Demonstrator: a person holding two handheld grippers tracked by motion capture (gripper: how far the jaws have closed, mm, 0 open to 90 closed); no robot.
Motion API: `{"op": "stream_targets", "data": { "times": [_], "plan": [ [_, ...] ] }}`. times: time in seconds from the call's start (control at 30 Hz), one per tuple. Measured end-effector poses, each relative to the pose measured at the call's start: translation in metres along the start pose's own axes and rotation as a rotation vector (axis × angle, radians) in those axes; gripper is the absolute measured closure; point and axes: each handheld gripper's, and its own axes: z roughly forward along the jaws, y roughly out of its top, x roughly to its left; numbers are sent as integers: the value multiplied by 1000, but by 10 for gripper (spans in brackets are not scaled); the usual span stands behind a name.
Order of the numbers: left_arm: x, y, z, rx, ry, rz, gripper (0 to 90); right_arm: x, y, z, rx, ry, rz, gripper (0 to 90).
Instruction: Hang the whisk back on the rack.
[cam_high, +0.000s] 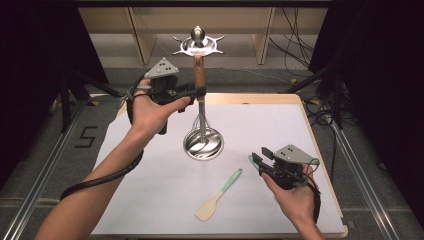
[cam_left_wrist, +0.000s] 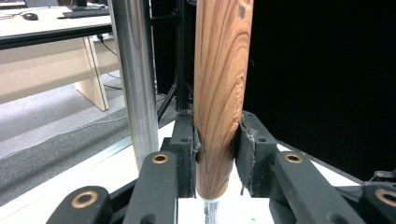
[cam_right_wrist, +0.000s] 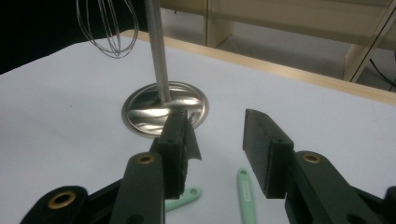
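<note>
Clearly, the left gripper (cam_high: 192, 92) is clenched on the wooden handle of a whisk (cam_high: 199, 80), held upright beside the pole of a steel utensil stand (cam_high: 203, 143); in the left gripper view the fingers (cam_left_wrist: 245, 144) press on both sides of the handle near its lower end, just above the ferrule, with the stand's pole (cam_left_wrist: 136, 84) just beside it. Holding the whisk vertically, handle up and wire loops (cam_right_wrist: 109, 30) hanging clear above the round base, suits lifting its top end toward the hooked crown of the stand (cam_high: 198, 44), judged to be where utensils hang. The right gripper (cam_high: 259, 161) hovers low over the white worktop (cam_high: 150, 200), its fingers (cam_right_wrist: 176, 135) released with nothing between them, aimed toward a mint-handled spatula (cam_high: 220, 195) lying flat near the front edge, probably the next utensil to be taken. Hard to read: the handle's top end is cut off in the left gripper view, so any hanging loop cannot be made out; in the high view the crown's hooks overlap the handle, and whether they touch cannot be told. The right gripper view crops the spatula (cam_right_wrist: 246, 198) to its handle.
</note>
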Motion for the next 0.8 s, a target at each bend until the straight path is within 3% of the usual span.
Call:
{"op": "stream_targets", "data": {
  "times": [0.07, 0.13, 0.27, 0.3, 0.37, 0.4, 0.43, 0.53, 0.57, 0.63, 0.77, 0.8],
  "plan": [
    [-1, -1, 0, -2, 2, -5, 699, -1, 0, 0, 0, 5, -1, 612],
    [0, -1, -1, -1, 6, 9, 698, -3, 0, 1, -7, 6, -40, 611],
    [1, -2, -2, -4, 13, 17, 695, -4, 1, 1, 14, 8, -47, 608],
    [1, -3, -3, -9, 16, 26, 688, 0, -1, 2, 4, -8, 1, 606],
    [2, -4, -4, -12, 15, 27, 657, -1, 0, 2, 5, -6, -7, 605],
    [-2, -6, -6, -20, 10, -29, 657, -1, 0, 2, 5, -6, -7, 605],
    [-2, -7, -7, -28, 11, -35, 636, -2, 0, 3, 3, 10, -17, 604],
    [-2, -11, -14, -47, 10, -34, 570, -3, -1, 4, -4, 3, -37, 599],
    [-2, -13, -17, -53, 13, -35, 545, -1, -1, 3, 6, -9, 11, 596],
    [-3, -17, -27, -70, 16, -37, 546, -3, 0, 1, 32, -2, -7, 595],
    [-2, -18, -36, -86, 22, -32, 581, -4, 1, 3, -5, -16, -6, 596],
    [-1, -17, -39, -98, 24, -31, 603, -5, 1, 3, 7, 0, -15, 598]
  ]
}}
